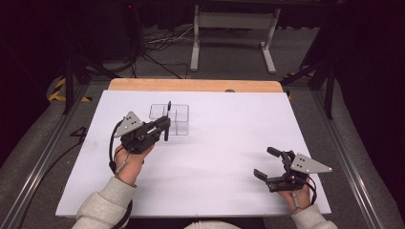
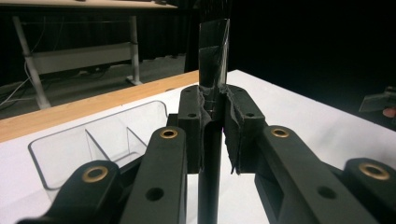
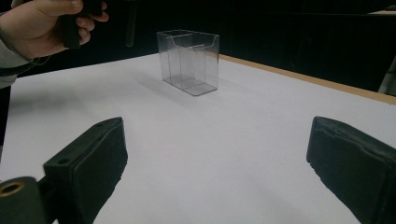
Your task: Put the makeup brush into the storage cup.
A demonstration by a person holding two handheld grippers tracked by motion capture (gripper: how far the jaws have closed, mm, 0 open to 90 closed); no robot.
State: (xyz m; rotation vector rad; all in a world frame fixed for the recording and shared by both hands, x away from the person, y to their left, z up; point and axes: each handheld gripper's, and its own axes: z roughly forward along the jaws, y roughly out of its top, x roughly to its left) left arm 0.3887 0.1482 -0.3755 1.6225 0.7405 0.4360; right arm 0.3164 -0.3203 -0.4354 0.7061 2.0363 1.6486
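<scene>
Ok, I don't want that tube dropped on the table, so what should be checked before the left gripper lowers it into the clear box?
1. Grip: left gripper shut on the dark tube, held between both pads: ok.
2. Tube upright: roughly vertical in the left gripper view: ok.
3. Clear divided box standing upright with its top open: ok.
4. Tube lined up over a compartment: cannot tell; in the high view it sits at the box's near edge.
5. Right gripper open and well away from the box: ok.
</scene>
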